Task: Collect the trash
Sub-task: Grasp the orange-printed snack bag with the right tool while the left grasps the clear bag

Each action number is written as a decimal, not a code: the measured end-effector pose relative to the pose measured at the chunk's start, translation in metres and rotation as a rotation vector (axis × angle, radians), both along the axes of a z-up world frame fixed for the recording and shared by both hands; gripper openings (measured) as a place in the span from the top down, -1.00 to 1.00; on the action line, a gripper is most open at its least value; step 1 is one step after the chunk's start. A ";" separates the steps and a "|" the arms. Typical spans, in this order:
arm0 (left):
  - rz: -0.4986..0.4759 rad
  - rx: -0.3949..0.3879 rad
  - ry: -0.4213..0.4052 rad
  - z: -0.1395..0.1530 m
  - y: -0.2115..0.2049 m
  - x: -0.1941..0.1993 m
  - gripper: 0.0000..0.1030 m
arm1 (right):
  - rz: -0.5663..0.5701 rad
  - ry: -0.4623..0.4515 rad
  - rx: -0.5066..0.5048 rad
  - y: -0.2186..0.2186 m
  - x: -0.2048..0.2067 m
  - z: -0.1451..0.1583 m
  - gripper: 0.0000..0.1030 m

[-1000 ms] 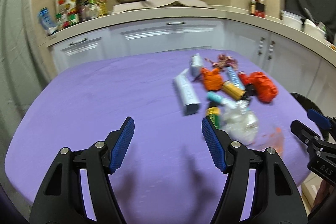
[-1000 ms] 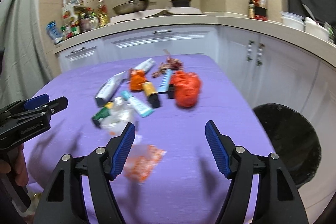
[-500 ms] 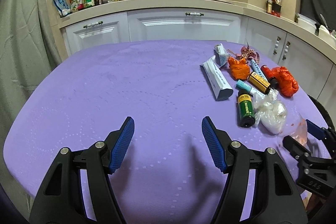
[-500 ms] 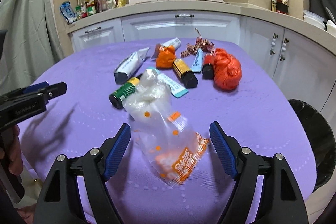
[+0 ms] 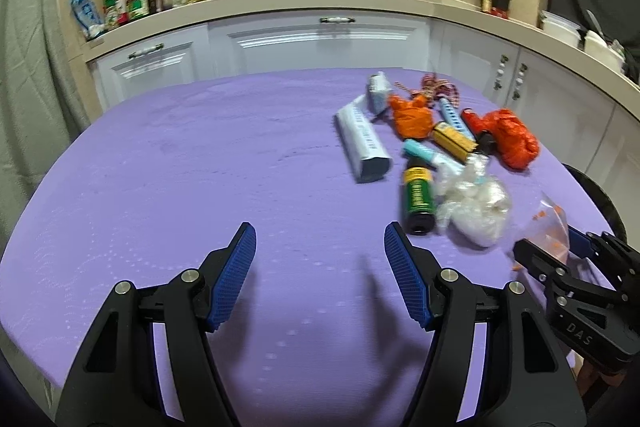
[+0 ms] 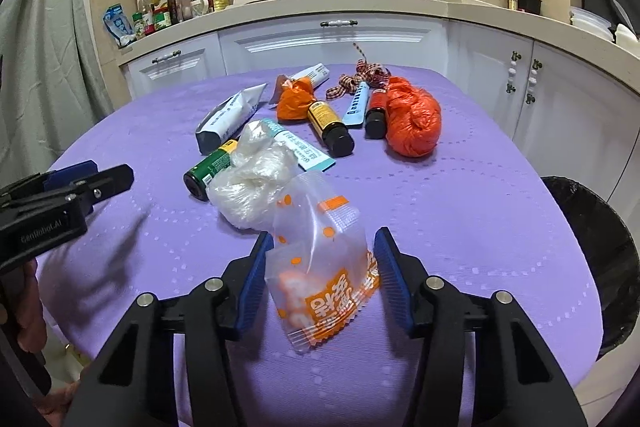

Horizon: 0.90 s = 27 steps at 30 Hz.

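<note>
My right gripper (image 6: 320,267) sat low in the middle of its own view with the wrapper (image 6: 320,279) between its fingers; the jaws had just been closing, the left pad looked to be at the wrapper's edge and the right pad right beside it, yet I could not tell that either was pressing. The wrapper, clear plastic with orange print, stood up from the purple cloth (image 6: 460,211) in the lower centre of that frame. Just above it lay a crumpled clear bag (image 6: 252,187), touching a green bottle (image 6: 208,169) on its left. Higher up were a white tube (image 6: 228,119), a teal tube (image 6: 300,147), an orange bag (image 6: 294,103), a yellow-labelled bottle (image 6: 330,127), a blue tube (image 6: 356,105), a red-labelled bottle (image 6: 376,115), a red bag (image 6: 412,123) and a checked ribbon (image 6: 360,77). The bin (image 6: 600,247) showed at the right edge, beside the table. My left gripper (image 5: 320,267) hung over bare cloth in the lower centre of its view, fingers wide, nothing between them. In the right view it showed at the left edge. In the left view the wrapper (image 5: 554,227) appeared at the right, at the tips of my right gripper (image 5: 548,255).
</note>
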<state>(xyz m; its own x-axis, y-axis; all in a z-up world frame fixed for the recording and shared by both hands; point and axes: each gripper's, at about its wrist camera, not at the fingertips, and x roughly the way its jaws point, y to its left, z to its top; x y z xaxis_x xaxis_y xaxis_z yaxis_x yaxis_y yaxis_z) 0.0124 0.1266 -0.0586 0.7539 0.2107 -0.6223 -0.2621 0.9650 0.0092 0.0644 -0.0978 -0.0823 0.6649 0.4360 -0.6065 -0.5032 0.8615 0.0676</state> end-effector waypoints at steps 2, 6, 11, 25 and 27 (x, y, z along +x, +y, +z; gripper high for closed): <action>-0.021 0.000 -0.002 0.001 -0.009 0.002 -0.26 | -0.015 -0.008 0.000 -0.006 0.001 0.002 -0.01; -0.073 -0.003 -0.007 0.002 -0.028 0.008 -0.26 | -0.050 -0.018 0.012 -0.021 0.004 0.005 0.00; -0.137 0.006 -0.012 0.003 -0.056 0.018 -0.26 | -0.098 -0.028 0.030 -0.044 0.010 0.010 0.00; -0.171 0.034 0.033 -0.011 -0.104 0.056 -0.26 | -0.191 -0.031 0.077 -0.095 0.022 0.012 0.00; -0.167 0.042 0.035 -0.013 -0.107 0.060 -0.26 | -0.193 -0.028 0.082 -0.098 0.023 0.011 0.00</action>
